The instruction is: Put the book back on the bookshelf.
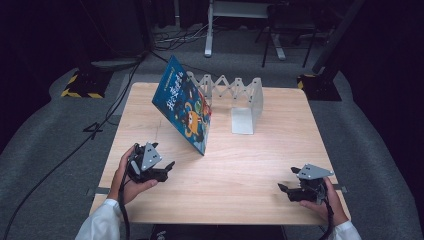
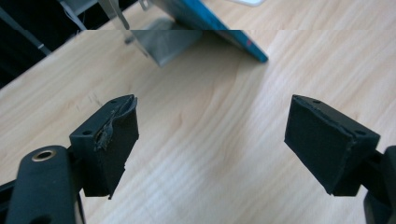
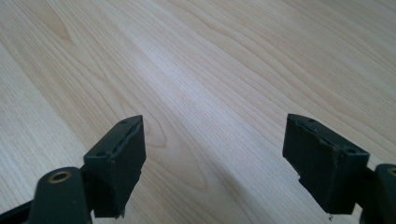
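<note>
Down at the near edge of the table (image 1: 220, 200), both tools sit low over the wood. The right gripper (image 1: 283, 188), close to the near right corner, has its jaws standing wide apart with nothing but bare grain between them. The left gripper (image 1: 169, 166), toward the near left corner, is just as wide and just as empty, and it's pointed up the table at the book (image 1: 184, 105).

That book is the one to watch: a blue picture book standing on its lower edge around mid-table, tilted back against the folding rack (image 1: 235, 95) near the far edge.

Now the risk, as I read it. The book rests on a thin edge and a lean, nothing more. A nudge at its near bottom corner could slide that edge out, and the book drops flat. Push too hard and the light rack may skid toward the far edge with it.
</note>
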{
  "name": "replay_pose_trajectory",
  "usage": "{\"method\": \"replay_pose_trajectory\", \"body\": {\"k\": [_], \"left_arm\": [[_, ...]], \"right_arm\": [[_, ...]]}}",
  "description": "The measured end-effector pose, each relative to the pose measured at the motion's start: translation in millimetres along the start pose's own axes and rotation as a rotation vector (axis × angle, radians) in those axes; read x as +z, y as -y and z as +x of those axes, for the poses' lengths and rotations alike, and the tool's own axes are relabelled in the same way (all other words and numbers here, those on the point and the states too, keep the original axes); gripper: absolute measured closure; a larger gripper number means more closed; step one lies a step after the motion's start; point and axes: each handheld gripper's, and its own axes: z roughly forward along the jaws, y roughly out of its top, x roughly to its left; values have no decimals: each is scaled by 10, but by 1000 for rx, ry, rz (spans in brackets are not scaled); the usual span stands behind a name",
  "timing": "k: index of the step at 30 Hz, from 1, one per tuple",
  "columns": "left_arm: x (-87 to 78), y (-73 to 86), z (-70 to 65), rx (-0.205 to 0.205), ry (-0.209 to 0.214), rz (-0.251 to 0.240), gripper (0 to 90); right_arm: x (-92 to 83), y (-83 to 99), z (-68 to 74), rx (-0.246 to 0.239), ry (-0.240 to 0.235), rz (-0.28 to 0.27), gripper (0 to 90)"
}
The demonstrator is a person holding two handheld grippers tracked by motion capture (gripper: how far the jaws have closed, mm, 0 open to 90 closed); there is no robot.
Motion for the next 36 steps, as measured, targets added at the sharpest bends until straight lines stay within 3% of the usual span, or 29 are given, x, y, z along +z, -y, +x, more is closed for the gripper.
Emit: {"method": "replay_pose_trajectory", "body": {"k": [6, 15, 21, 29, 35, 36], "left_arm": [[-22, 164, -2, 11, -11, 50, 178], [-7, 418, -38, 2, 21, 108, 173], [-41, 550, -36, -33, 35, 124, 177], [-83, 748, -20, -125, 78, 129, 175], [-70, 855, -4, -159, 94, 161, 175], [-64, 903, 2, -187, 108, 164, 175]], "right_arm": [[-34, 55, -35, 8, 11, 7, 221], [-76, 166, -120, 38, 24, 12, 222], [-97, 265, -167, 71, 31, 12, 223], [-144, 419, -269, 138, 37, 7, 221], [-146, 501, -312, 181, 42, 8, 220], [-142, 515, -324, 185, 43, 7, 220]]}}
